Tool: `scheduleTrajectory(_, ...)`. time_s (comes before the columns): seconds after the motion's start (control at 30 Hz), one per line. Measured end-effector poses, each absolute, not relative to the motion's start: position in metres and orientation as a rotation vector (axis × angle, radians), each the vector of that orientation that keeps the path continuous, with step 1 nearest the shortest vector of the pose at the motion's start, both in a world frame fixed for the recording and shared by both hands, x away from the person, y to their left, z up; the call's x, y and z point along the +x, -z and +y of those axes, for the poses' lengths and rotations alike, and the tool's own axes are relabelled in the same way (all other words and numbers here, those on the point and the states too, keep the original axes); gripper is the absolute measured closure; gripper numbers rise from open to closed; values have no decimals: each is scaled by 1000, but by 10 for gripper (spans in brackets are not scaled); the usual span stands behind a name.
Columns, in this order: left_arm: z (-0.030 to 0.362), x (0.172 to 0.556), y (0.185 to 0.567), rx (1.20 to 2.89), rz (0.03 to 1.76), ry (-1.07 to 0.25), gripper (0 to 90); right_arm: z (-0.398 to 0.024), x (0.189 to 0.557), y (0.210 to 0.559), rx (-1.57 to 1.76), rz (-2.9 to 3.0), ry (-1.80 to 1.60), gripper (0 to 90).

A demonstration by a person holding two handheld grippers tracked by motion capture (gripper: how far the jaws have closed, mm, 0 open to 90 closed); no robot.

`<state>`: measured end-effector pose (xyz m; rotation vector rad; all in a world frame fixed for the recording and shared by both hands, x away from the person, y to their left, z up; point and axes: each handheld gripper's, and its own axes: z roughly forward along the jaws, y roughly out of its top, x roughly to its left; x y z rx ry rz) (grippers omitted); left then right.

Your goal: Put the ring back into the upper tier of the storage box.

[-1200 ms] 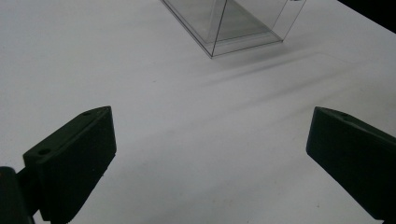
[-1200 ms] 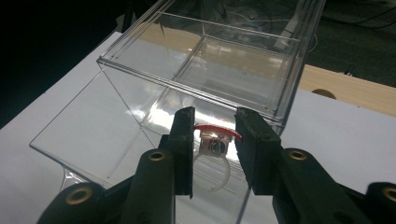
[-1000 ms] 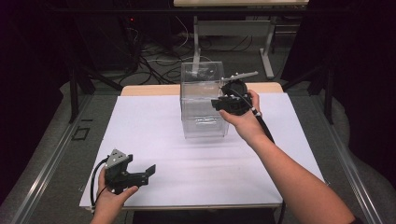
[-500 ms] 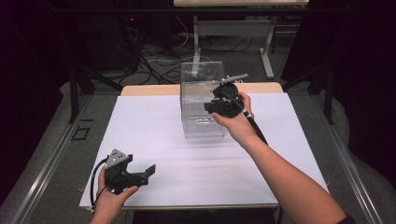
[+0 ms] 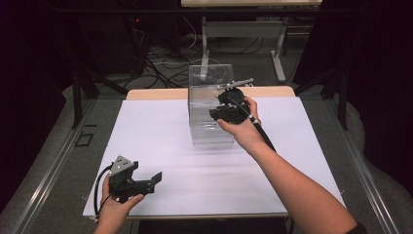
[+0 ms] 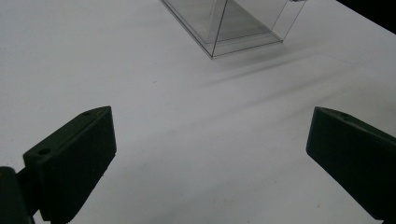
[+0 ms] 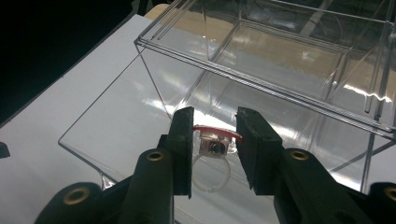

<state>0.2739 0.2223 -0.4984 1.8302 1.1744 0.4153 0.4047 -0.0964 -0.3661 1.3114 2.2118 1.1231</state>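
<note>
A clear plastic box (image 5: 207, 105) stands open-topped at the back middle of the white sheet (image 5: 160, 131). My right gripper (image 5: 220, 115) hovers at the box's near right side, up by its rim. In the right gripper view its jaws (image 7: 214, 122) are shut on a small clear ring with a red top (image 7: 213, 143), held against the box's wall (image 7: 289, 70). My left gripper (image 5: 154, 179) rests at the sheet's front left with its jaws (image 6: 208, 135) wide apart and nothing between them. The box's lower corner (image 6: 233, 32) shows far ahead of it.
The white sheet covers most of the table; a strip of wooden tabletop (image 5: 156, 93) shows behind it. Metal rails (image 5: 53, 170) run along both sides. Cables and desk legs (image 5: 280, 53) lie on the dark floor beyond the table.
My right hand has edged a little to the left along the box, with the ring still in its jaws. The left gripper has stayed put.
</note>
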Motion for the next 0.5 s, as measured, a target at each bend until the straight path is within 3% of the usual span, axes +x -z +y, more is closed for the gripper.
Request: scheduleTrajectory(0.5, 222, 275, 499, 1827, 1185, -413, 18, -95, 406, 368, 1311, 2247, -1128, 618)
